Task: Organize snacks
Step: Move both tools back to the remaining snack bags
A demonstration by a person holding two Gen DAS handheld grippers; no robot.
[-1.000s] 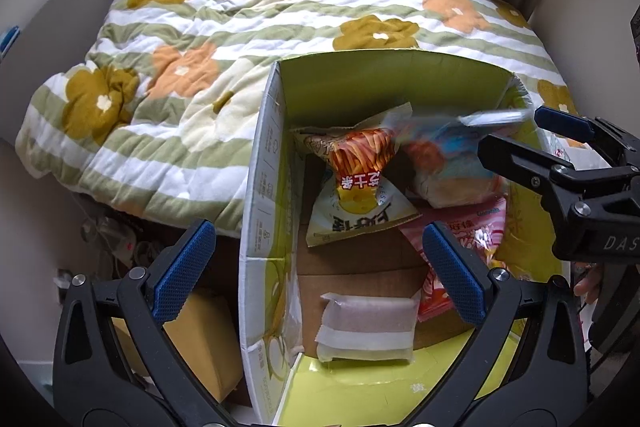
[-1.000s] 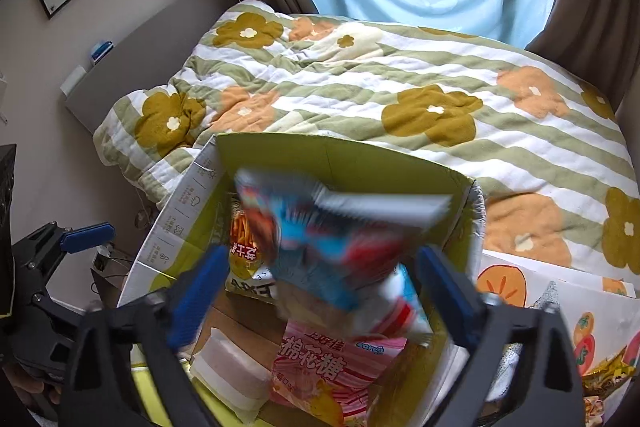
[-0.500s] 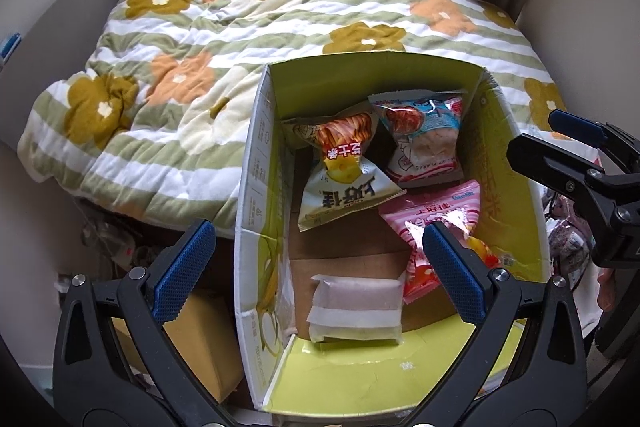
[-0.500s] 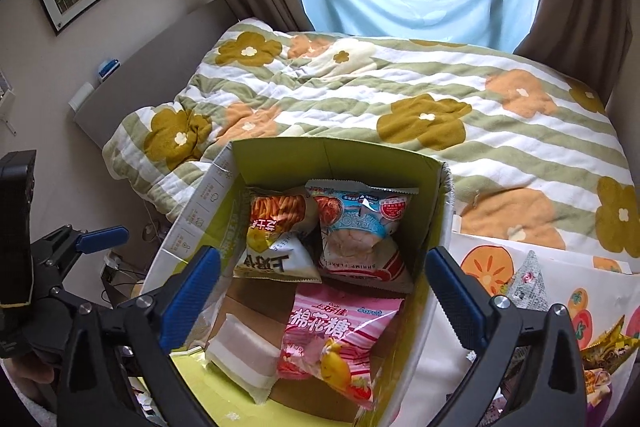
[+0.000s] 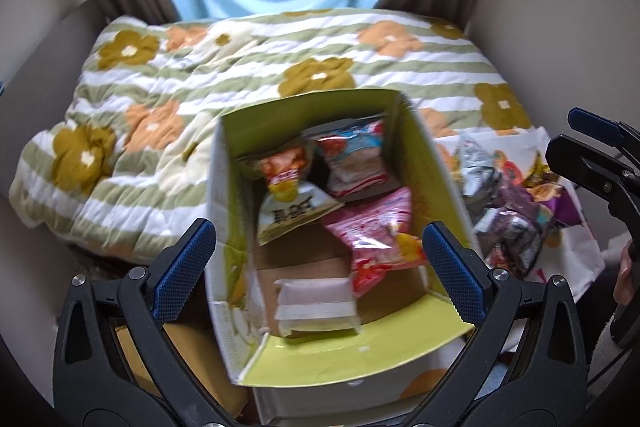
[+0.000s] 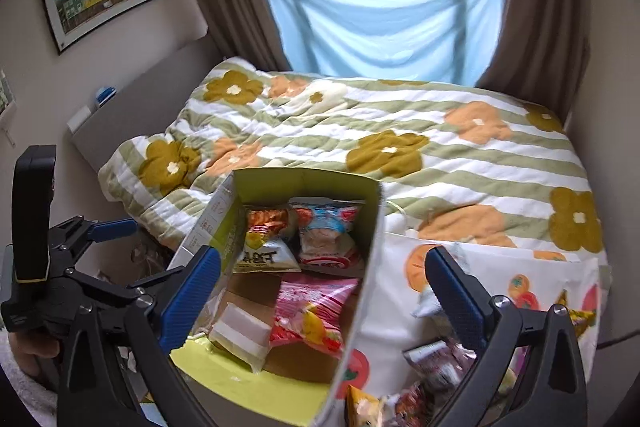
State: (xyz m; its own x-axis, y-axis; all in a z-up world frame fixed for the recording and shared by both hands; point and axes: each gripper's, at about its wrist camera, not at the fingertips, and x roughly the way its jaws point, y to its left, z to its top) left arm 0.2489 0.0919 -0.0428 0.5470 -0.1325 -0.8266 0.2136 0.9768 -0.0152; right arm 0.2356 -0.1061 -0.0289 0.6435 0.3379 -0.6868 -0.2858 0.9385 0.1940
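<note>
A yellow-green cardboard box (image 5: 424, 155) (image 6: 304, 183) stands open at the foot of the bed. Inside lie an orange-and-white chip bag (image 5: 292, 195) (image 6: 266, 243), a blue-and-red pack (image 5: 356, 163) (image 6: 328, 235), a pink marshmallow pack (image 5: 376, 235) (image 6: 316, 307) and a white wrapped pack (image 5: 316, 303) (image 6: 240, 335). My left gripper (image 5: 318, 229) (image 6: 144, 253) hovers open above the box's near end, holding nothing. My right gripper (image 6: 323, 255) (image 5: 566, 133) is open and empty, above the box's right wall. Loose snacks (image 5: 516, 211) (image 6: 436, 367) are piled right of the box.
The pile rests on a white fruit-print cloth (image 6: 400, 291). A striped floral quilt (image 5: 240, 67) covers the bed behind the box. A brown carton (image 5: 180, 347) sits low at the left. A person's hand (image 5: 624, 279) holds the right gripper's handle.
A second ago the blue-and-red pack was between the right gripper's fingers above the box; it now lies in the box. Both grippers have drawn back, the right one shifting rightward.
</note>
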